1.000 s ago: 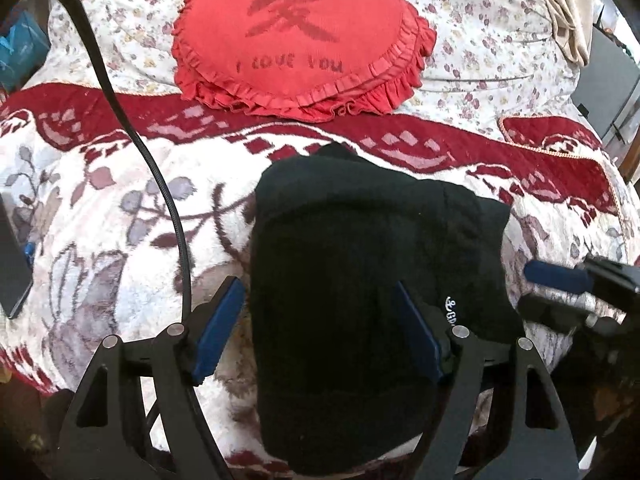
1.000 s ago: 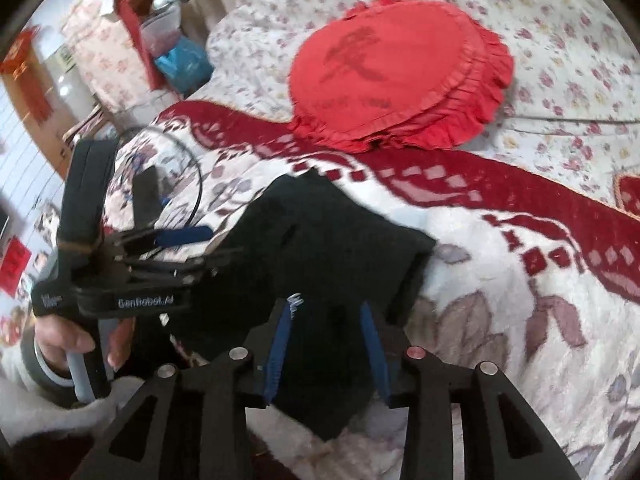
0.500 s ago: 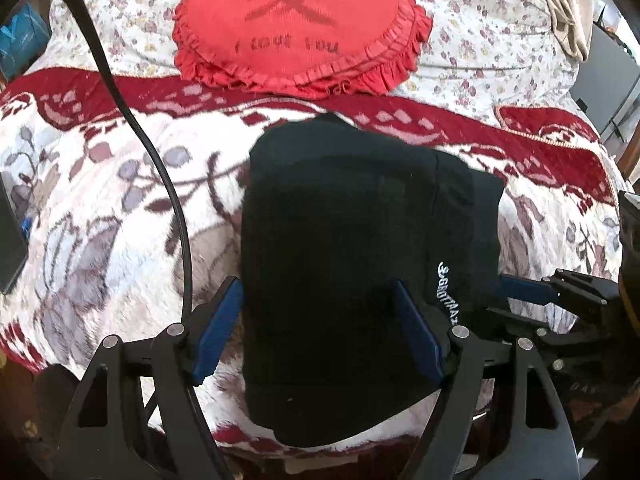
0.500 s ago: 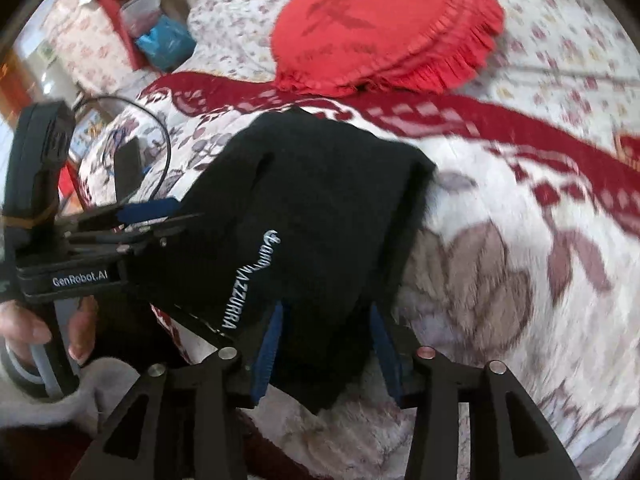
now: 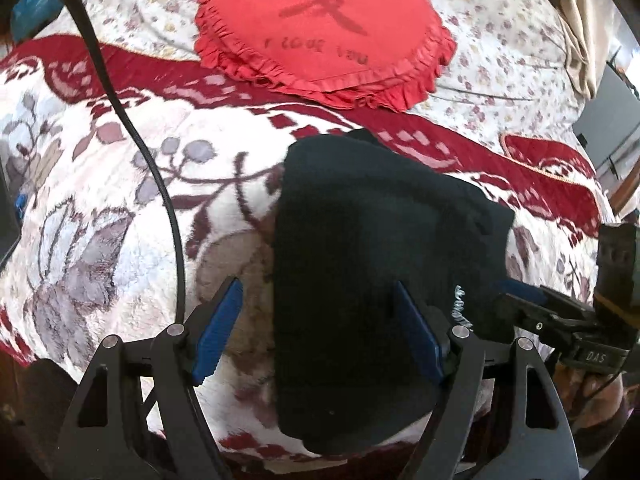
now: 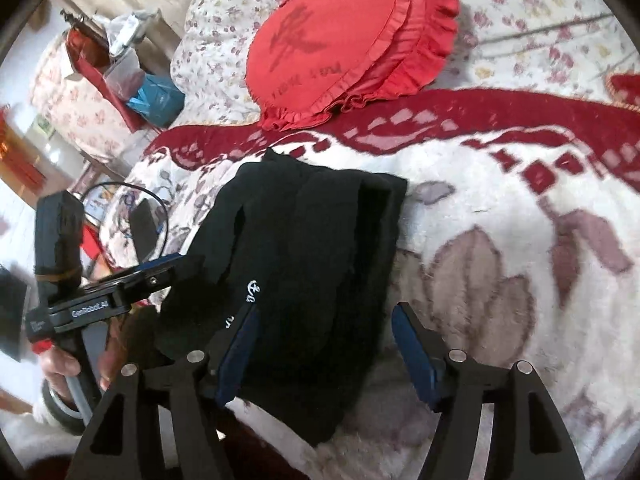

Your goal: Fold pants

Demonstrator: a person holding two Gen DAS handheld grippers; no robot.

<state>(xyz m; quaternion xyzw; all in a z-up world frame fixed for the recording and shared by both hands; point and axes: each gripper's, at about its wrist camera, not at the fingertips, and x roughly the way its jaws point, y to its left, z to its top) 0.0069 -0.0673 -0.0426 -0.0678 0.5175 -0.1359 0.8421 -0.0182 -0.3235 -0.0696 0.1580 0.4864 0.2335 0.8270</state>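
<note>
The black pants [image 5: 380, 260] lie folded into a thick rectangle on the flowered blanket [image 5: 100, 240], white lettering near their right edge. My left gripper [image 5: 316, 332] stands wide open over the fold's near left part. Its right finger [image 5: 416, 336] rests above the cloth and its left finger is over bare blanket. In the right wrist view the pants [image 6: 312, 240] lie between the opening jaws of my right gripper [image 6: 326, 354], and no pad presses on them. The left gripper [image 6: 160, 268] shows there at the fold's left edge, the right gripper [image 5: 520, 300] at its right edge.
A red frilled heart pillow [image 5: 320, 28] lies beyond the pants on a floral sheet [image 5: 500, 40]. A black cable [image 5: 160, 184] runs across the blanket on the left. A hand [image 6: 64, 364] holds the left gripper's handle. Boxes and bags [image 6: 120, 72] crowd the bedside.
The right gripper's jaws have spread apart and let go of the pants' near edge. The fold has settled flat on the blanket. The left gripper stays open and has shifted slightly.
</note>
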